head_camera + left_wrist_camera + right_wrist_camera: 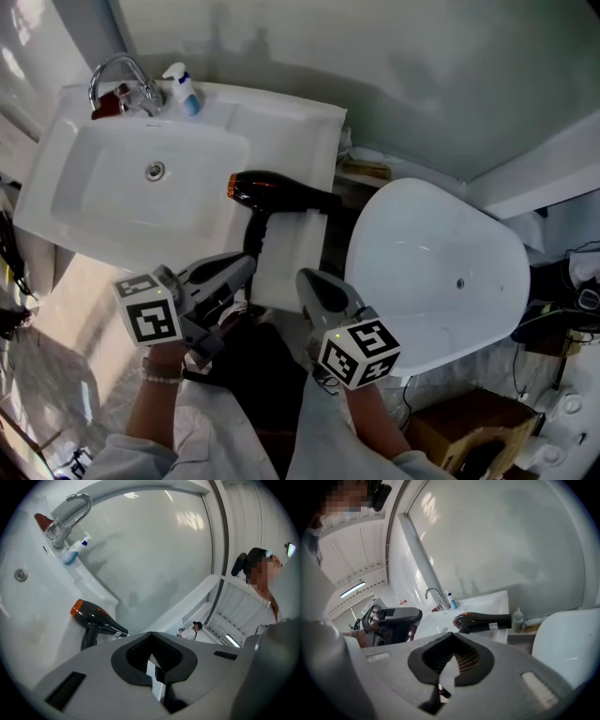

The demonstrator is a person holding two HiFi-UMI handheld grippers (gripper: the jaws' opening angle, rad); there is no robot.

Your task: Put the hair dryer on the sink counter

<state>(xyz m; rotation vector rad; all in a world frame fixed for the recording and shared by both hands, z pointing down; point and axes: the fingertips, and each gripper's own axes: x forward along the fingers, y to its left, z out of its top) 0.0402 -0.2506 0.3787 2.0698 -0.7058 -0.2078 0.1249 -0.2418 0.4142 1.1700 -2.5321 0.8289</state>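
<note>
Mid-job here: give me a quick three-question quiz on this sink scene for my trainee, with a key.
1. True or false: in the head view, the hair dryer lies on the sink counter, right of the basin.
2. Which claw grips the hair dryer? A: left claw. B: right claw. C: neither.
3. Fill in: the hair dryer's end nearest the basin is coloured ___.
Key: 1 true; 2 C, both claws are shut and empty; 3 orange.

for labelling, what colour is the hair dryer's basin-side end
Dryer end: orange, best in left gripper view.
</note>
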